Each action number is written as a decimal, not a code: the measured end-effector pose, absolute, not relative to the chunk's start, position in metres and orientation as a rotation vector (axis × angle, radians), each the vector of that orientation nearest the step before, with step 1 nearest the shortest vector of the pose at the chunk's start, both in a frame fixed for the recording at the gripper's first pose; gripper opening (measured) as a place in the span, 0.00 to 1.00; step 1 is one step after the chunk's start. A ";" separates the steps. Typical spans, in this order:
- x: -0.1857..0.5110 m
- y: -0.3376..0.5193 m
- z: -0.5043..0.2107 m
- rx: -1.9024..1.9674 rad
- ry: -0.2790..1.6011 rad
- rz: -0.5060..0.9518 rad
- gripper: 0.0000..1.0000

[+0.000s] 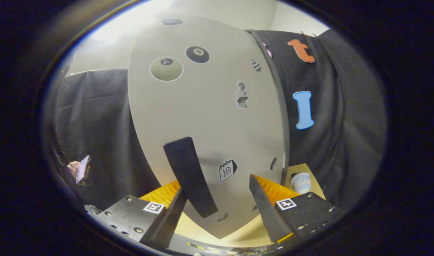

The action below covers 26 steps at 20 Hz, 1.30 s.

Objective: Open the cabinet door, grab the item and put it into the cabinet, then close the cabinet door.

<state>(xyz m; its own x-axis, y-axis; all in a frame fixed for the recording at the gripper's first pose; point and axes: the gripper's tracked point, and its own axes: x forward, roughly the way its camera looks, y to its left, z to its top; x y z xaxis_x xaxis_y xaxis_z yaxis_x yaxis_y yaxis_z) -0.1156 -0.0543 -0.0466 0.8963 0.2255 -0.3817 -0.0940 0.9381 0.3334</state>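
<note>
A: Tongs (217,188) stand wide, nothing between the pads. The dark bar handle (188,170) sits inside the gap but hard over toward the left finger, at about 11 o'clock from the midpoint. The right finger is well apart from it.

B: So the handle is bracketed, not gripped. Door state?

A: The cabinet door (202,113) faces the tongs almost square on. There is a dark edge along its 3 o'clock side. Cannot tell whether it is latched or slightly ajar.

B: And the item?

A: The small plush toy (301,182) is outside the cabinet, at 2 o'clock from the right finger, just past the door's edge, sitting on the bench (238,236). So my judgement is that the door wants opening, and stowing the toy is left to do.

B: Advice for the pull?

A: Shift the tongs toward 9 o'clock so the bar is centred, then close squarely across it. An off-centre pinch may slip, because the bar looks smooth and narrow. Pull along the door's arc, not straight back. The hinge side is not visible. Watch the swing near the toy.

B: Surface?

A: The bench is pale, flat and matt under the door's lower edge. The door face is smooth grey with a calendar sticker (227,170) just beyond the tongs at 12 o'clock and an eight-ball sticker (197,54) higher up.

B: Room?

A: Black cloth (96,117) hangs on both sides. A hand holding a phone (82,169) is at 9 o'clock. A pale wall (106,46) is farthest back.
</note>
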 end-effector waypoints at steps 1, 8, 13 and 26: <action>-0.111 -0.045 -0.046 0.312 0.427 0.187 0.99; -0.073 0.005 -0.052 0.336 0.420 0.294 0.99; -0.043 0.031 -0.057 0.316 0.413 0.318 0.99; -0.029 0.051 -0.057 0.286 0.387 0.313 1.00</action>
<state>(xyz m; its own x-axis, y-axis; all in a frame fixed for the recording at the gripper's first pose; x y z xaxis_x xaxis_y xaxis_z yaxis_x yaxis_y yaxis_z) -0.0287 0.0508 -0.0574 0.8794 0.3501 -0.3226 -0.2424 0.9125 0.3297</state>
